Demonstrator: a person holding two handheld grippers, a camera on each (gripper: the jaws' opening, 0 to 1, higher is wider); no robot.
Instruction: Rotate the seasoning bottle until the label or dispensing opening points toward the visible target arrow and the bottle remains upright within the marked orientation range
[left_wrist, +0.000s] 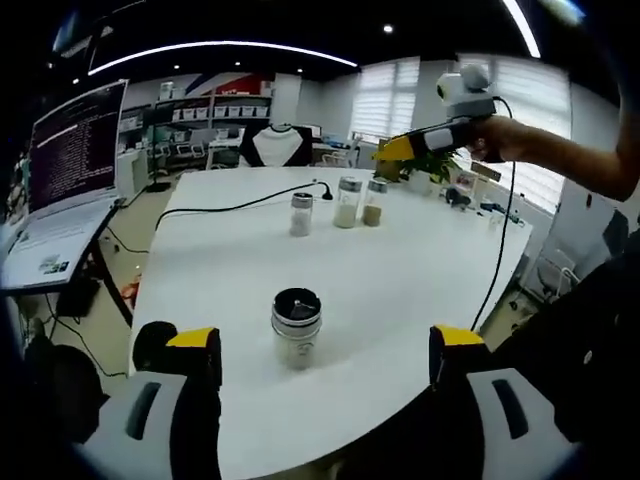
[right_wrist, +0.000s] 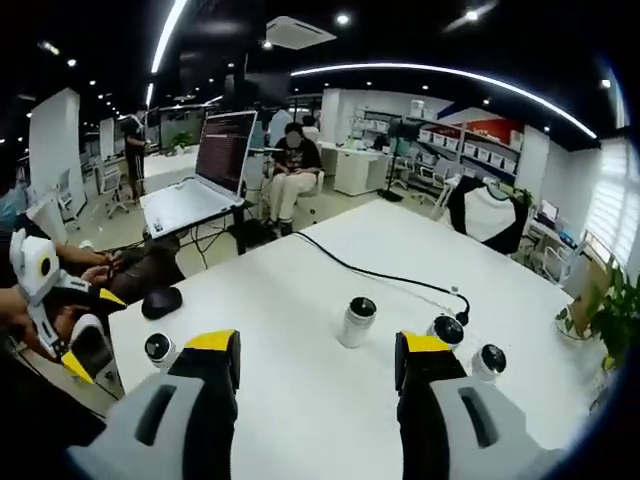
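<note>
Nearest the lens in the left gripper view: the left gripper (left_wrist: 318, 355), grey with yellow tips, jaws spread wide and holding nothing, flanking but not touching a clear glass seasoning bottle with a black dispensing lid (left_wrist: 297, 326). Stands upright on the round white table (left_wrist: 400, 280), long axis vertical, dead ahead between the jaws and just beyond the tips; looks like a straight advance and a close would take it, so the left side is far the nearer. No target arrow or marked range made out on the tabletop, and which way label or opening faces cannot be told. Farther back, well apart from it, 3 more jars: a metal-capped shaker (left_wrist: 301, 213), and 2 glass jars of pale powder (left_wrist: 347, 202) side by side, with a black cable (left_wrist: 240, 205) trailing past. Nothing between jaws and bottle. In the right gripper view, the right gripper (right_wrist: 318, 362) raised over the far group, jaws likewise parted and empty, looking down on a white-bodied jar with dark lid (right_wrist: 356, 321); an open laptop (right_wrist: 205, 170) on a side desk and a seated person (right_wrist: 293, 175) beyond.
</note>
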